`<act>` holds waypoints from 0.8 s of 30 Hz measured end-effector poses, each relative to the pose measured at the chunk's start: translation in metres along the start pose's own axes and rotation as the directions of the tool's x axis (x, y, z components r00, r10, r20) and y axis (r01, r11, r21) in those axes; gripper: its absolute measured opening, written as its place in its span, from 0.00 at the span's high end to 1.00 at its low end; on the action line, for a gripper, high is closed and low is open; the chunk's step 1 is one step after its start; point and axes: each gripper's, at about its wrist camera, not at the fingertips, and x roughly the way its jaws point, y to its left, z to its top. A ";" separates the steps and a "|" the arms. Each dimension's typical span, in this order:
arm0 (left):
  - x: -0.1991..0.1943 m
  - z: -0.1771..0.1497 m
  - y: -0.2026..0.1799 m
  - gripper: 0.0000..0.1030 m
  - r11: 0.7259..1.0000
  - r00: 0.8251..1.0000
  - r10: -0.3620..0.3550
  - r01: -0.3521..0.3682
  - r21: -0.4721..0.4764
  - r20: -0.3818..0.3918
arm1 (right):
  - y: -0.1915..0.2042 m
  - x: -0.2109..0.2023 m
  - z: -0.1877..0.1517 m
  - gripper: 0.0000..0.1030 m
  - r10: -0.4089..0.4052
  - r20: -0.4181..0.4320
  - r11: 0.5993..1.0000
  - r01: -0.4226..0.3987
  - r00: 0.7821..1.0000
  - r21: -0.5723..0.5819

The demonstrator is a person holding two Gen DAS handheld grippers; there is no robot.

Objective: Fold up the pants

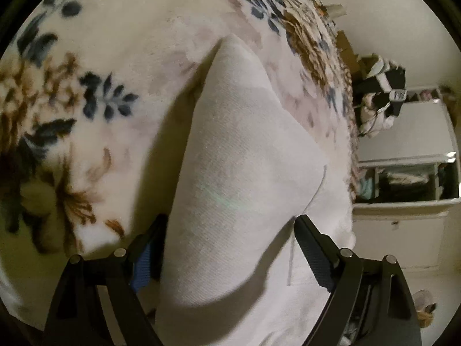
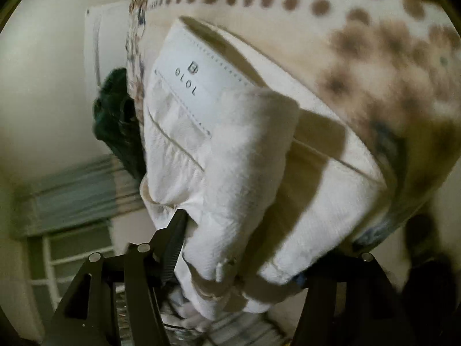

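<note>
The white pants lie on a floral fleece blanket, partly folded, with a doubled-over section rising toward the far side in the left wrist view. The left claw stands with its fingers spread on either side of this raised fold; the cloth fills the whole gap between them, and I cannot tell whether they press it or merely straddle it (the left finger is half hidden behind the fabric).

In the right wrist view the pants show the waistband with a white label lettered in dark print, lying toward the far left of the garment. A thick folded leg section drapes over the waistband toward the near side. The right claw has its fingers set wide, with bunched hem fabric between them; its left finger touches the cloth, while the right one is mostly covered, so its hold is unclear too.

A dark green garment sits at the blanket's left edge.
</note>
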 end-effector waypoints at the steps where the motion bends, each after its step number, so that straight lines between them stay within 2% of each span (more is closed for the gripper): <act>1: -0.002 0.001 0.004 0.16 1.000 1.000 -0.019 0.019 -0.020 0.001 | -0.004 -0.006 -0.002 0.36 0.039 -0.001 0.999 -0.039 0.999 -0.002; 3: -0.005 0.001 0.008 0.16 0.998 0.999 -0.038 0.038 -0.044 0.003 | -0.011 -0.019 -0.004 0.31 0.058 -0.003 0.998 -0.058 0.998 -0.009; 5: -0.006 0.000 0.007 0.16 0.999 0.999 -0.032 0.032 -0.028 0.001 | -0.012 -0.019 -0.004 0.23 0.055 -0.022 0.998 -0.056 0.998 -0.024; 8: -0.005 -0.003 0.001 0.16 1.000 1.000 -0.001 0.001 0.020 -0.002 | 0.005 0.001 -0.001 0.17 -0.015 -0.060 0.994 0.008 0.998 -0.110; 11: -0.004 -0.006 -0.005 0.16 0.998 1.000 0.009 -0.009 0.057 0.004 | 0.014 0.026 0.006 0.17 -0.090 -0.083 0.986 0.076 0.993 -0.151; 12: -0.004 -0.007 -0.007 0.21 0.997 1.000 0.007 -0.008 0.074 0.011 | 0.020 0.031 0.006 0.17 -0.106 -0.062 0.982 0.095 0.992 -0.164; 13: -0.005 -0.009 -0.010 0.36 0.995 1.000 0.006 -0.008 0.096 0.023 | 0.025 0.033 0.005 0.18 -0.127 -0.051 0.978 0.116 0.991 -0.173; 14: -0.009 -0.012 -0.013 0.44 0.992 0.999 0.018 -0.023 0.125 0.043 | 0.028 0.031 0.005 0.29 -0.169 -0.033 0.969 0.160 0.985 -0.186; 15: -0.011 -0.013 -0.015 0.61 0.991 0.998 0.019 -0.026 0.134 0.054 | 0.031 0.028 0.001 0.40 -0.215 -0.004 0.958 0.210 0.977 -0.196; 16: -0.015 -0.014 -0.015 0.69 0.990 0.998 0.005 -0.014 0.142 0.064 | 0.035 0.025 0.001 0.58 -0.216 0.005 0.958 0.213 0.976 -0.190; 18: -0.027 -0.017 -0.016 0.76 0.986 0.996 -0.009 -0.004 0.165 0.083 | 0.049 0.021 -0.010 0.64 -0.230 0.039 0.944 0.232 0.972 -0.232; 21: -0.055 -0.015 -0.022 0.77 0.974 0.993 -0.012 -0.015 0.226 0.116 | 0.071 0.023 -0.022 0.68 -0.227 0.052 0.929 0.232 0.973 -0.287; 24: -0.076 -0.007 -0.006 0.77 0.974 0.992 0.005 -0.034 0.222 0.129 | 0.081 0.035 -0.041 0.69 -0.203 0.008 0.917 0.193 0.979 -0.348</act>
